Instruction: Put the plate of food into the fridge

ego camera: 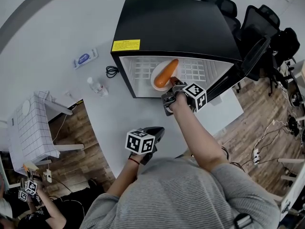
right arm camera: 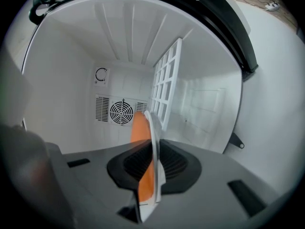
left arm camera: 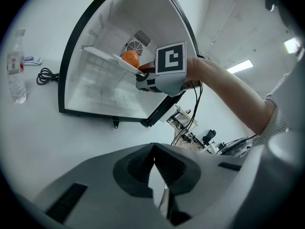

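Jaws of the right gripper (ego camera: 171,86) are pinching the near rim of the white plate (ego camera: 154,81), holding it just inside the open front of the black fridge (ego camera: 181,27), at the white wire shelf (ego camera: 198,70); whether the plate is resting on the shelf is unclear. The orange food (ego camera: 167,72) is lying lengthwise on the plate. The right arm is stretching forward, forearm nearly straight, wrist tipping the gripper slightly downward into the fridge. In the right gripper view the plate is showing edge-on between the pads, with the rear fan grille (right arm camera: 123,111) beyond. The left gripper (ego camera: 156,131) is hovering close to the torso above the white table (ego camera: 119,123), elbow bent, its jaws pressing together with nothing between them.
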Motion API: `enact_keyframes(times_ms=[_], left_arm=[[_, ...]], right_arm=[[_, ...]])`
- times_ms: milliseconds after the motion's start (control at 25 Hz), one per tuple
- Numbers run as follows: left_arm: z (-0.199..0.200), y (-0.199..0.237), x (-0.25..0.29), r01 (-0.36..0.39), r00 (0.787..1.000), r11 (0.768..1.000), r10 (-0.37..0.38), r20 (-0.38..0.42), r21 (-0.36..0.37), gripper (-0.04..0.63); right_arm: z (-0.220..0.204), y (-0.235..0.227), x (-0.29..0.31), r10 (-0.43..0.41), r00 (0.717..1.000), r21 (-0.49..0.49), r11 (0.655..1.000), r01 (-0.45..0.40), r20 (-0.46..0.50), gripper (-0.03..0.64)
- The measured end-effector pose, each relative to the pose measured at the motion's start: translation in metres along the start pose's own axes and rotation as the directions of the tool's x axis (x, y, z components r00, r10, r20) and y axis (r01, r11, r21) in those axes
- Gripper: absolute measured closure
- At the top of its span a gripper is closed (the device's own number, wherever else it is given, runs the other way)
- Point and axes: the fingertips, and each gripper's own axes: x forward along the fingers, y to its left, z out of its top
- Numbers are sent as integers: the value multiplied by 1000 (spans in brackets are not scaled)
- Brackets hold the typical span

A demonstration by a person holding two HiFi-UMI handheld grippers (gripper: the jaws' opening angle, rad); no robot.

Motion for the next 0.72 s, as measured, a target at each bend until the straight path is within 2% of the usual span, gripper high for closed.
enact_keyframes(times_ms=[160,280,720], left_arm=[[-1,2,0,-1,1000,1000,1,-4,1,584],[-1,2,0,1,1000,1000,-1,-9,4,584],[-7,4,-2,17,999,1000,-16,-38,18,584]], right_arm=[[1,-1,-1,-3,1000,14,1000,3,9,577],[8,-2,-3,-15,998,22,1000,14,65,563],[6,-3,-5,-37,974,169,986,-1,222,565]])
